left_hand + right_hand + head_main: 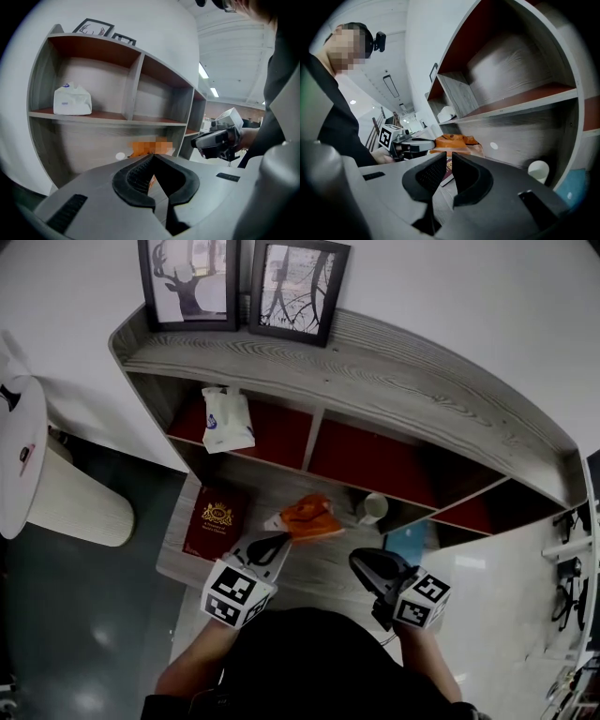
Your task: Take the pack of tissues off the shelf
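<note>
Lower centre, the left tool [277, 543] and right tool [362, 564] hang clenched, empty, by the grey bottom board of the shelf [394, 367]. Upper left, the pack of tissues [226, 420] sits in a red-backed compartment. Framed pictures [190, 282] lean on the white wall [450, 287] behind.

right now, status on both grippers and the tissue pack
Both shut, empty: left gripper, right gripper, low before the shelf. Untouched tissue pack in upper left bay. Lower down, orange bag, not in the path.
</note>
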